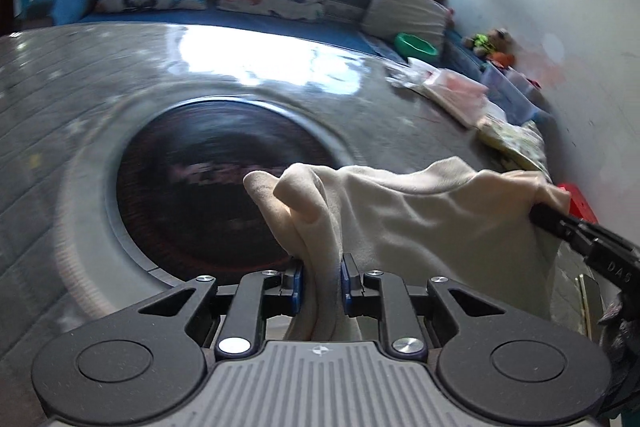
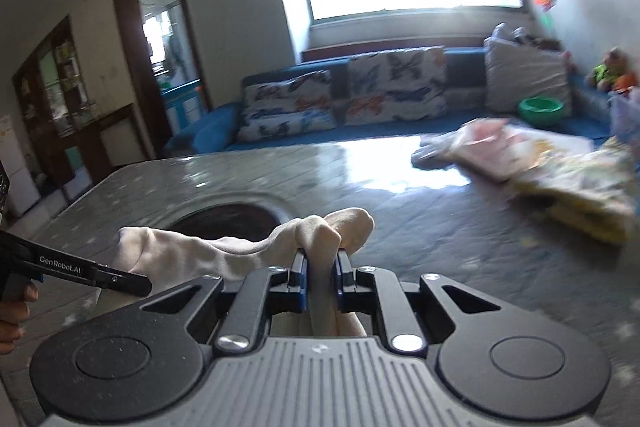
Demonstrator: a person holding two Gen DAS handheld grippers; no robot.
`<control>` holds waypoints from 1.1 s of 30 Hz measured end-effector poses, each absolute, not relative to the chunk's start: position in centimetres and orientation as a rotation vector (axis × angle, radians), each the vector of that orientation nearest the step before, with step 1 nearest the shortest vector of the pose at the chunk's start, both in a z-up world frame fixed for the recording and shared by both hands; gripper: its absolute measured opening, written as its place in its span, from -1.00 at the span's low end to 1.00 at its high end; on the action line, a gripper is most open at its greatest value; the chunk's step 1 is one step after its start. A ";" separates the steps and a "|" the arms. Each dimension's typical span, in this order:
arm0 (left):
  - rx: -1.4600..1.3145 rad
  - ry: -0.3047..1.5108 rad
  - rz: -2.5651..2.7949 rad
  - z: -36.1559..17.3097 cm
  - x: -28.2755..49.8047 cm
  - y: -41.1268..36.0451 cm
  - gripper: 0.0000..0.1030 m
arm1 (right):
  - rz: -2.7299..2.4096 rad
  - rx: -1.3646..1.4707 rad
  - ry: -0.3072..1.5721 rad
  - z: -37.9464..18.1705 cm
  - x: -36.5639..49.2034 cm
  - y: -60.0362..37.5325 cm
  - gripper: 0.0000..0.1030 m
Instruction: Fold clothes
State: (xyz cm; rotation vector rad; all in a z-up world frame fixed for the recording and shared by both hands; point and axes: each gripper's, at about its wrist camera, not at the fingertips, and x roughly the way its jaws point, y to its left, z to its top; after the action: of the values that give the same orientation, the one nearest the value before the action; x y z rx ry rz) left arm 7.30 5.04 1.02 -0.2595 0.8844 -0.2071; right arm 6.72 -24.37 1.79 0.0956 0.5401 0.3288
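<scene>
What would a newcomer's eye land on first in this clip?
A cream garment strung in mid-air above the grey table, pinched at one end by the left hand-held gripper and at the other by the right hand-held gripper. Next, the dark round inset in the tabletop, and folded clothes stacked at the table's far right edge.

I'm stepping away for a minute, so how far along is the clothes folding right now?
Done: folded clothes sit stacked at the table's far right. In hand: a cream garment stretched between the left gripper and right gripper, both clamped on its bunched edges. Left: it isn't folded or stacked yet.
</scene>
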 end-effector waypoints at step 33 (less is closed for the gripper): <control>-0.034 0.946 -0.300 -2.5 15.2 -10.1 -0.17 | -0.047 -0.023 0.640 -2.7 10.4 -36.5 -0.76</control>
State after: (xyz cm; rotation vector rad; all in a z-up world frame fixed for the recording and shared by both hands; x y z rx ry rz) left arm 15.20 -10.07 -2.53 -0.0342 0.9458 -0.2998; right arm 10.39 -36.51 -2.71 -0.0225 0.6396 -0.0471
